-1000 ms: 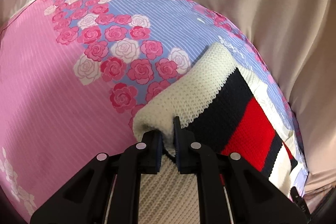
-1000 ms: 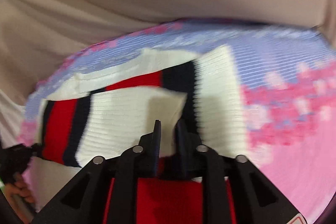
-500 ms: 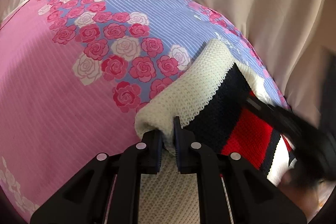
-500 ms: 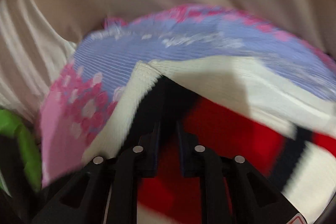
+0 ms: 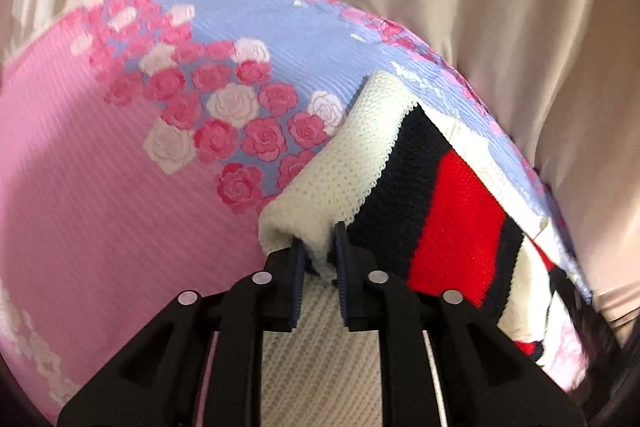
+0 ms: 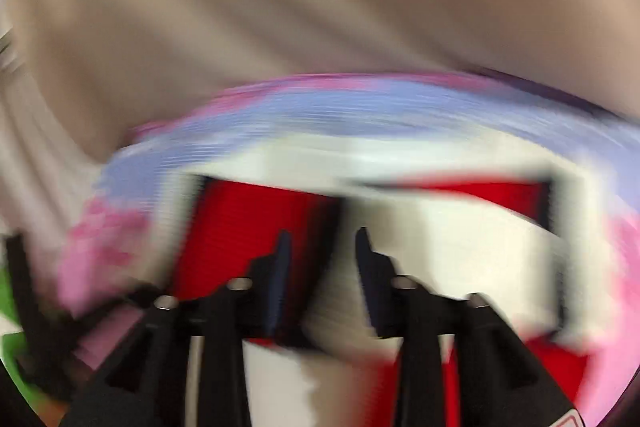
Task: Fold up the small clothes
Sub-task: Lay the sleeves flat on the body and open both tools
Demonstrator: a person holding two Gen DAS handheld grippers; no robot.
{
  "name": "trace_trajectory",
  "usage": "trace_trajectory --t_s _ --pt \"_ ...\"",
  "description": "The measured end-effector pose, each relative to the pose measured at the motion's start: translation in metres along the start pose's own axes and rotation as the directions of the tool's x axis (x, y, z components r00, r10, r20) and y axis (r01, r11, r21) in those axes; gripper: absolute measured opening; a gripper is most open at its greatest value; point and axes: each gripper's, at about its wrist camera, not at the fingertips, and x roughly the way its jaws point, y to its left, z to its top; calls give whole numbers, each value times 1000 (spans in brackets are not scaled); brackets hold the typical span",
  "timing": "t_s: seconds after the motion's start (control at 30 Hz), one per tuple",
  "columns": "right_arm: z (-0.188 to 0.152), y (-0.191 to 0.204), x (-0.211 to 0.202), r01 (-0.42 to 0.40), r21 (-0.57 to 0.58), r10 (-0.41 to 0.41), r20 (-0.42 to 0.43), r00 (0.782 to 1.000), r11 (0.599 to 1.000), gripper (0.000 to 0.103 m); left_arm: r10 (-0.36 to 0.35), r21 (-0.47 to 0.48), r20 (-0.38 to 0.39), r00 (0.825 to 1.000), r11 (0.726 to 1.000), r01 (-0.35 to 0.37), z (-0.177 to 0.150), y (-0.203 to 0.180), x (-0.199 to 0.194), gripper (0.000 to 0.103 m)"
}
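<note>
A knitted garment in cream, black and red stripes lies on a pink and lilac rose-print cloth. My left gripper is shut on the garment's cream folded edge and holds it up in a roll. In the right wrist view, blurred by motion, the garment lies flat with a folded-over cream part. My right gripper hangs just above its red and black stripes with its jaws apart and nothing between them.
Beige draped fabric rises behind the rose-print cloth and fills the back of both views. Something green shows at the left edge of the right wrist view.
My right gripper has let go of the garment and opened, swinging fast across it. My left gripper keeps its hold on the cream edge and has barely moved.
</note>
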Motion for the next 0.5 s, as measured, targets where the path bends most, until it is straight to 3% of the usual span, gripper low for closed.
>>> trace_trajectory --t_s 0.03,0.13,0.23,0.27,0.3,0.43,0.47,0.5 --pt "-11 -39 -7 59 69 -58 -19 998 996 41 10 2 3 1000 1000 -10 -2 -1 0 17" --pt "-27 -102 -4 112 196 -93 -105 990 974 41 61 3 14 998 998 -61 -8 -6 4 23" --pt "-27 -114 9 97 194 -76 -109 991 976 33 112 8 36 993 994 -112 -9 -13 8 23" --pt "-27 -113 17 80 192 -58 -118 991 978 9 123 12 38 992 992 -123 -9 -14 8 23" --pt "-24 -115 25 51 203 -27 -123 992 978 3 137 19 41 990 990 -138 -9 -16 9 23" --pt "-12 -132 13 104 260 -99 -33 995 960 0 192 72 61 980 978 -196 -15 -21 11 24" --pt "-12 -146 22 143 281 -119 -102 988 949 0 206 87 65 976 973 -211 -15 -23 11 24" --pt "-14 -155 22 115 314 -80 -124 989 943 0 216 98 67 974 970 -222 -15 -25 10 24"
